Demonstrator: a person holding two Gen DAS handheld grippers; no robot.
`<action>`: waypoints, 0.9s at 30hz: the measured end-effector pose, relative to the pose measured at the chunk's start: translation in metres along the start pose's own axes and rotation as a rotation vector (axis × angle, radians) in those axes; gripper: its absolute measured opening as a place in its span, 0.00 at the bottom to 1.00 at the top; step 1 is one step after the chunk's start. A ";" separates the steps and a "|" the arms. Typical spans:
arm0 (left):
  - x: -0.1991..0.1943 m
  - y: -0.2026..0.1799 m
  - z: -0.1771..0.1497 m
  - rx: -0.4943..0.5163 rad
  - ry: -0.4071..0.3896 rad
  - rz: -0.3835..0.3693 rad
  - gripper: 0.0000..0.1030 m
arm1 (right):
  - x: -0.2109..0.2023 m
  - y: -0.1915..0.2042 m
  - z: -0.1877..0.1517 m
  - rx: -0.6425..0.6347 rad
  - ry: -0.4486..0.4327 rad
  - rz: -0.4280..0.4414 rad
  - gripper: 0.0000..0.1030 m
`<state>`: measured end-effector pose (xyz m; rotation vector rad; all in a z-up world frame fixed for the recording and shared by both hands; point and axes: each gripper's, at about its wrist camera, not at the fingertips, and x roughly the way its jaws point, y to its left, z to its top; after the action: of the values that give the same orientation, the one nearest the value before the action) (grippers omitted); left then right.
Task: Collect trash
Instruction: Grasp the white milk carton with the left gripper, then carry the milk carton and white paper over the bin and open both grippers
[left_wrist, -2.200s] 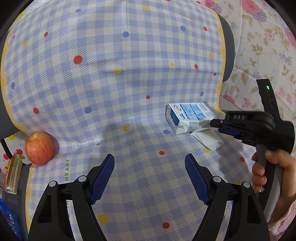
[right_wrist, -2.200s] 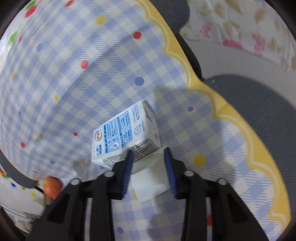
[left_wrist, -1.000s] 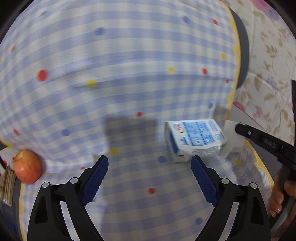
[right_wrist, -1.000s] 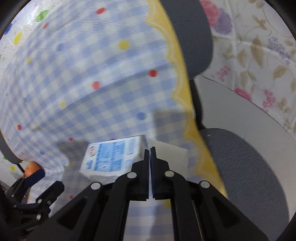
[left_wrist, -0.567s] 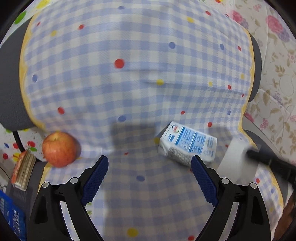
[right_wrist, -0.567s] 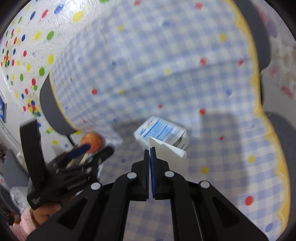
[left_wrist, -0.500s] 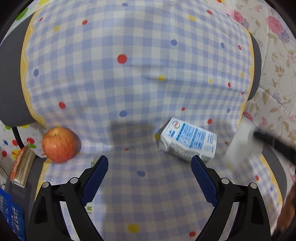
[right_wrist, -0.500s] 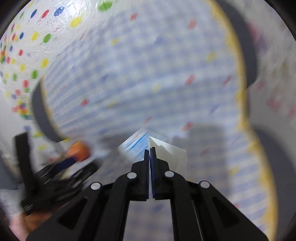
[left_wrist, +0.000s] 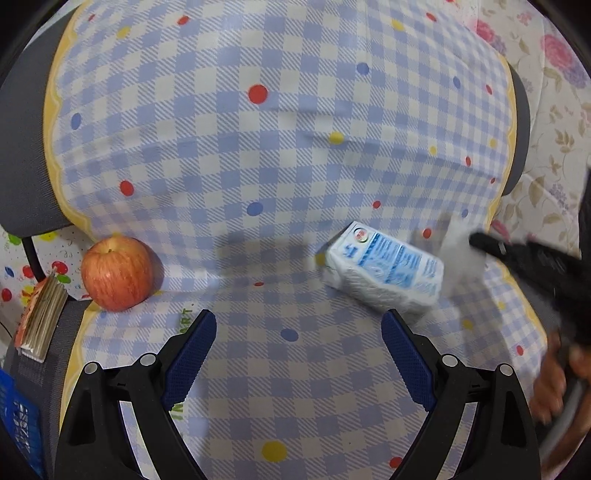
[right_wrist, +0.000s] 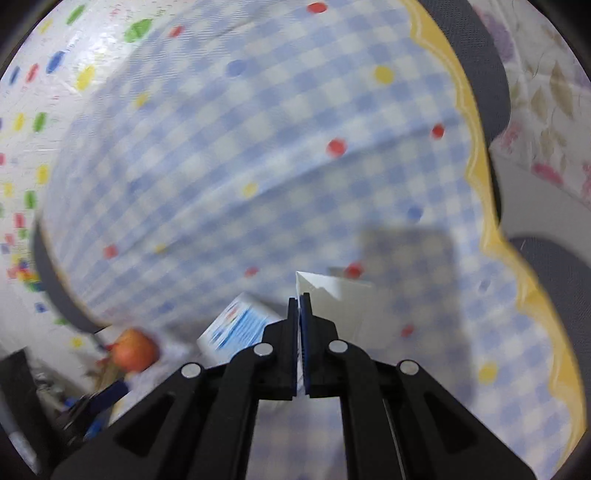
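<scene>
A blue-and-white milk carton (left_wrist: 384, 273) lies on its side on the checked chair seat, just beyond the right finger of my left gripper (left_wrist: 295, 332), which stands open and empty. My right gripper (right_wrist: 299, 301) is shut on a folded white paper (right_wrist: 332, 299), lifted above the seat. The same carton (right_wrist: 236, 325) shows blurred to the lower left of the right gripper. In the left wrist view the right gripper (left_wrist: 476, 242) comes in from the right with the blurred white paper (left_wrist: 458, 240) at its tip, a hand behind it.
A red apple (left_wrist: 116, 273) rests at the seat's left edge, also the apple (right_wrist: 135, 349) in the right wrist view. A stack of cards or papers (left_wrist: 42, 317) lies left of it. The checked cover (left_wrist: 258, 166) drapes seat and backrest; flowered fabric (left_wrist: 554, 147) is at right.
My right gripper closed on the white paper and lifted it off the seat, then swung. The left gripper drew back, so the apple and carton show nearer the middle.
</scene>
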<state>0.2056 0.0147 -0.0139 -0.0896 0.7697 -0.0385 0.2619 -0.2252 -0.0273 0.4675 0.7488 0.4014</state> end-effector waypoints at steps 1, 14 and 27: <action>-0.004 0.001 -0.001 -0.016 -0.002 -0.020 0.87 | -0.007 0.004 -0.007 0.001 0.023 0.045 0.02; 0.017 -0.011 -0.006 0.009 0.084 -0.024 0.88 | -0.067 0.018 -0.028 -0.064 -0.048 0.016 0.02; 0.031 -0.021 0.006 0.028 0.111 -0.034 0.67 | -0.097 0.010 -0.051 -0.061 -0.051 -0.036 0.02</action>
<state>0.2318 -0.0081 -0.0295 -0.0742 0.8783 -0.0872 0.1584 -0.2530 -0.0012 0.4053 0.6933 0.3763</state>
